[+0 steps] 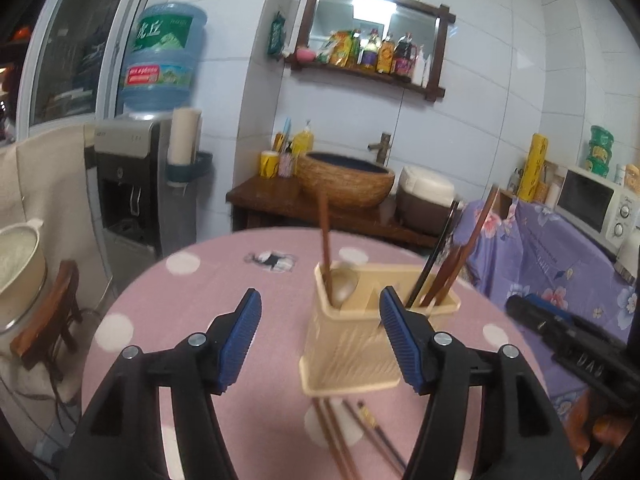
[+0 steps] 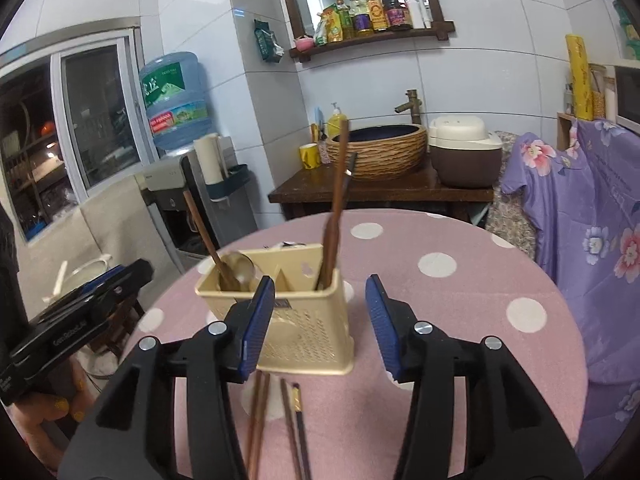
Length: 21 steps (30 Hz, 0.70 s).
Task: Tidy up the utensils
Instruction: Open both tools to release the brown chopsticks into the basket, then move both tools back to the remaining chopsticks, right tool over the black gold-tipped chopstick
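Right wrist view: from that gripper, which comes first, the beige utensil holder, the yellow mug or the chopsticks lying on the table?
1. Chopsticks on the table: lowest in view, under the right gripper.
2. Beige utensil holder: just ahead, slightly left.
3. Yellow mug: far back, beside the basin.

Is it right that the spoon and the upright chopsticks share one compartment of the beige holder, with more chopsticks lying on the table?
Not quite. The right wrist view shows the spoon in the holder's left compartment and the upright chopsticks in its right one. More chopsticks do lie on the table.
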Available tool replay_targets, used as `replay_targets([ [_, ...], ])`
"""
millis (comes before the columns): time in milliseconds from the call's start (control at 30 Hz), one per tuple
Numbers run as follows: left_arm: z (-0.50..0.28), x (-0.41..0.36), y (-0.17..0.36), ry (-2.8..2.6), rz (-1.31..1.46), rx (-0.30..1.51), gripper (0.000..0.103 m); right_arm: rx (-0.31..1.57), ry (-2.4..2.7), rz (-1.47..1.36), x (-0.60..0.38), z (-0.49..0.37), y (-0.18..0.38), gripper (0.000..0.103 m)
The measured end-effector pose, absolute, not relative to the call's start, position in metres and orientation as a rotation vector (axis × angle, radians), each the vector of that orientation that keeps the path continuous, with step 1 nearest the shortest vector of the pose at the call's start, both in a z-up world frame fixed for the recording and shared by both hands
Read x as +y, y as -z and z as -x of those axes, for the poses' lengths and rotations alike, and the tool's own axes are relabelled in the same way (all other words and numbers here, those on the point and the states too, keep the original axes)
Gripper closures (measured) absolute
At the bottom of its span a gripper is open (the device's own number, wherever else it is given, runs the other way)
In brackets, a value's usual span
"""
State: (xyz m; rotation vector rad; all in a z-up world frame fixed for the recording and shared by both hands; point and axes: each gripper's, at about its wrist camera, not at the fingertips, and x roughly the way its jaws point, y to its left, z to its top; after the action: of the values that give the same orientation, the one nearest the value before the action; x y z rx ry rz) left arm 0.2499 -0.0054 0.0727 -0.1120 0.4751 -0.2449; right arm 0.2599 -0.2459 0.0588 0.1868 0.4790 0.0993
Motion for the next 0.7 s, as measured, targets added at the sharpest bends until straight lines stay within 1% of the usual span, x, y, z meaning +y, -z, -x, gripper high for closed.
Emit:
replay_targets([
  [133,-0.241,0.003,-0.033,0.23,0.093,0.58,0.042,0.557,-0.122,-0.197,-0.25,-0.254,-0.033,0.055],
  [300,-0.232,0.002,0.014,0.245,0.082,0.717,0.047,0.695,-0.148,-0.171,-0.241,-0.252,0.016,0.055],
  [467,-0.224,0.0,0.039,0.241,0.077,0.78,0.05,0.818,-0.188,-0.11,-0.223,-0.252,0.058,0.055],
  [700,-0.22,-0.006,0.056,0.248,0.045,0.829,0.051,0.906,-0.245,-0.049,-0.206,-0.263,0.084,0.055],
])
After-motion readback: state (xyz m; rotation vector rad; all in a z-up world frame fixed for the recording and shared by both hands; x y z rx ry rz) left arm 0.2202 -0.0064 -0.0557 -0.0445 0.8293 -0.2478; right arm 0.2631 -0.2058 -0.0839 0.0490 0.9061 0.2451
